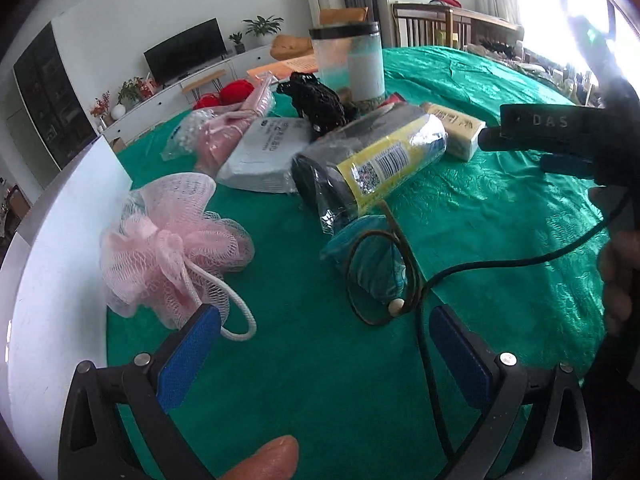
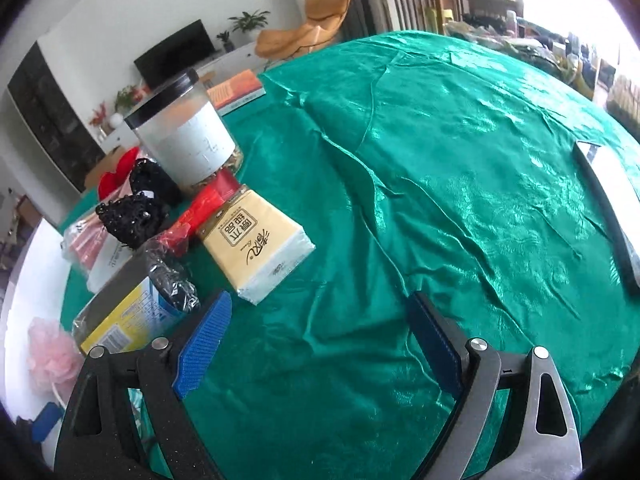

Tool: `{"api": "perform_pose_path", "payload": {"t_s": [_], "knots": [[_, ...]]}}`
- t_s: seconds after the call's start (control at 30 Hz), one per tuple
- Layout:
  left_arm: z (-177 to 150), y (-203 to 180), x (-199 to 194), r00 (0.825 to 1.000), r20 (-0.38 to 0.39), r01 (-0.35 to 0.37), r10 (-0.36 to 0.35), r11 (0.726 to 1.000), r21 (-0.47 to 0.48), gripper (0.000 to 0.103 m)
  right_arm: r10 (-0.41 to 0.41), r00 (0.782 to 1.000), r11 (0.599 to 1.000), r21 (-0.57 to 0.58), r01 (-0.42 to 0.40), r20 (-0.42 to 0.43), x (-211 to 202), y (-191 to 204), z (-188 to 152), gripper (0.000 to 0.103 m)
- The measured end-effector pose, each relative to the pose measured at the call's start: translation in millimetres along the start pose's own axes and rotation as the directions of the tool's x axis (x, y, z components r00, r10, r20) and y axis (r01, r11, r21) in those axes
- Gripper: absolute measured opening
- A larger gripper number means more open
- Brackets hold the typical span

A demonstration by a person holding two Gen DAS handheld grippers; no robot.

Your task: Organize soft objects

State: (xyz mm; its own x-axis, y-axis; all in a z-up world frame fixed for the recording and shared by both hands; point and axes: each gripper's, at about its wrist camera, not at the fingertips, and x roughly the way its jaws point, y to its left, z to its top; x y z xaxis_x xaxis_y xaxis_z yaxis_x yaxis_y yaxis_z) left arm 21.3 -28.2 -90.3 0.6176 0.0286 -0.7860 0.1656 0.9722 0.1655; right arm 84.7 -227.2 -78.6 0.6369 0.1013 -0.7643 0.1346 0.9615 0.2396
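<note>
My left gripper (image 1: 324,320) is open and empty above the green cloth. A pink mesh bath pouf (image 1: 172,244) lies by its left finger, and a teal pouch with a brown cord (image 1: 372,260) lies just ahead between the fingers. Behind them lie a wrapped dark roll with a yellow label (image 1: 368,160), a grey-white pack (image 1: 264,152), a pink bundle (image 1: 236,132), a black knitted item (image 1: 316,104) and a tissue pack (image 1: 456,128). My right gripper (image 2: 320,316) is open and empty over bare cloth, right of the tissue pack (image 2: 256,240) and the wrapped roll (image 2: 132,312).
A clear jar with a black lid (image 2: 184,124) stands behind the pile. Red yarn balls (image 1: 228,92) and an orange book (image 2: 236,88) lie at the far edge. A black cable (image 1: 500,268) crosses the green cloth (image 2: 460,160). A flat dark-edged object (image 2: 612,200) lies at right.
</note>
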Motion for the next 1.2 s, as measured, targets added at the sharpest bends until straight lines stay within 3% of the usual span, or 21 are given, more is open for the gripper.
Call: {"api": "perform_pose_path", "payload": {"t_s": [0.17,0.3,0.6,1.2], "knots": [[14.8,4.0,24.3,0.999,-0.028,0.031,-0.032,0.999,-0.042,0.103,-0.037,0.999,0.998,-0.052,0.036,-0.021,-0.4,16.4,-13.3,0.091],[29.0,21.3,44.6,0.989,-0.061,0.13,-0.138,0.984,-0.119,0.103,-0.069,0.997,0.995,-0.068,0.066,-0.041,26.5,8.0,7.8,0.091],[42.4,28.3,56.8,0.989,-0.03,0.14,-0.143,0.985,-0.103,0.103,-0.189,0.981,0.966,-0.188,0.178,-0.045,34.9,25.2,1.7,0.092],[41.3,28.6,55.7,0.989,-0.028,0.141,-0.144,0.985,-0.103,0.103,-0.186,0.982,0.968,-0.179,0.177,-0.034,33.0,25.3,0.6,0.094]]}}
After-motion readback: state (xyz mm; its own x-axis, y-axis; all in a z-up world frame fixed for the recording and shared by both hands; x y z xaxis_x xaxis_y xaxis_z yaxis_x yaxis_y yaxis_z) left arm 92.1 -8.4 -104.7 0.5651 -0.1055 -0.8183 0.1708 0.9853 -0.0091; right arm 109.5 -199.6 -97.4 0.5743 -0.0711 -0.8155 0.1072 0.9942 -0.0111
